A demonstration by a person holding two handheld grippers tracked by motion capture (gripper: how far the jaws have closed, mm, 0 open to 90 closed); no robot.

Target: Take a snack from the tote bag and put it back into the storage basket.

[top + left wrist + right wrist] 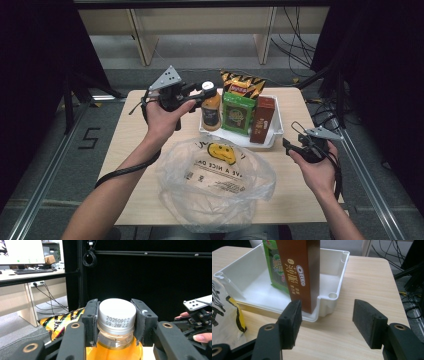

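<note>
So my left tongs [117, 322] are clamped on the white cap [117, 315] of the orange juice bottle [211, 109], one pad on each side of the cap, squeezed snug against it. From above you can see the bottle standing upright at the left end of the white tray [275, 134], with my left hand [162, 116] coming at it from the left side. Can't tell whether the bottle's bottom is sitting on the tray floor or hanging just off it.

My right tongs [325, 326] are wide open with nothing between the pads, just bare wooden table [367, 277] showing through the gap. They hover low, just outside the tray's near right corner, pointing at the brown cookie box [299, 270], which stands upright in that corner. Right hand [315, 167] sits off the right side of the tray.

Next to the cookie box there's a green packet [237, 114], and a yellow-and-black striped chip bag [242, 84] pokes up behind it at the back of the tray. In front of the tray, nearer me, lies a clear plastic bag [215, 182] with a yellow smiley print, crumpled open on the table.
</note>
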